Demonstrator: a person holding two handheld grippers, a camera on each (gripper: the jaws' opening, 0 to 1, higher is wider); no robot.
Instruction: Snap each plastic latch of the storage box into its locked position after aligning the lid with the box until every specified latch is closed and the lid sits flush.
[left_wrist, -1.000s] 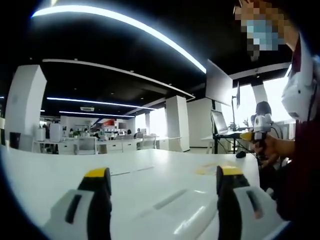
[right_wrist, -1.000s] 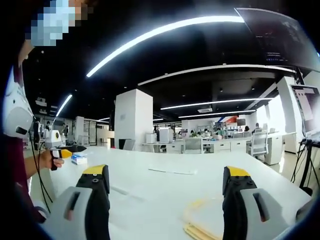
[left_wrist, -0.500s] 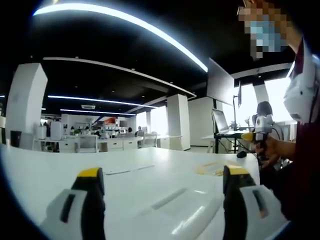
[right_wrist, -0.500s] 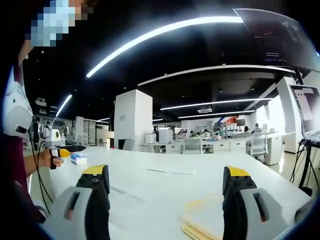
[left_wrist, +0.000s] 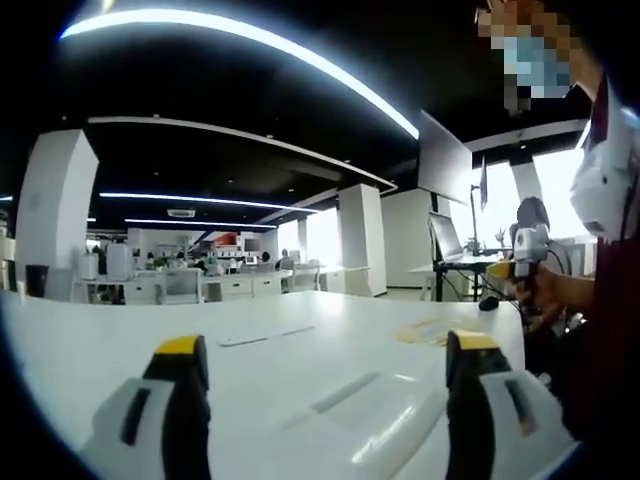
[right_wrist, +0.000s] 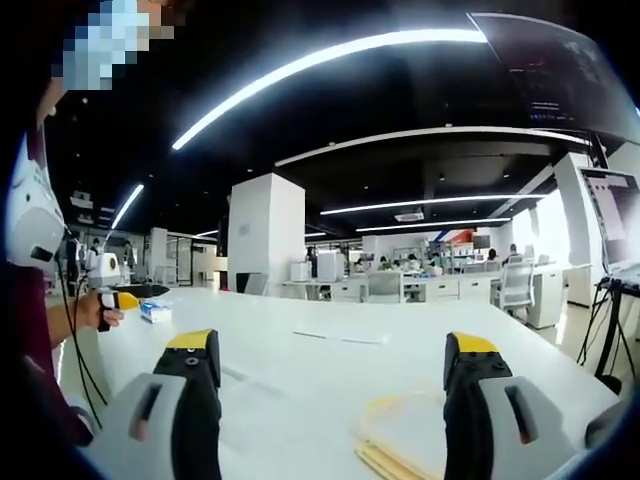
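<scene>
left tool (left_wrist: 318, 352) wide apart, empty, barely shifted | right tool (right_wrist: 331, 345) apart, unchanged | clear box (left_wrist: 360, 420) on bench (left_wrist: 100, 340) untouched | latching not started

A white tabletop (right_wrist: 330, 370) carries a yellowish flat stack (right_wrist: 405, 432) near its front edge, a small blue-and-white box (right_wrist: 155, 312) towards its left edge, and a clear lid (left_wrist: 365, 415)

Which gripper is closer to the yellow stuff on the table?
Right. The yellow stack lies just ahead of the right gripper, partly between its open jaws. From the left gripper it sits farther off across the table, toward the person's hand.
</scene>
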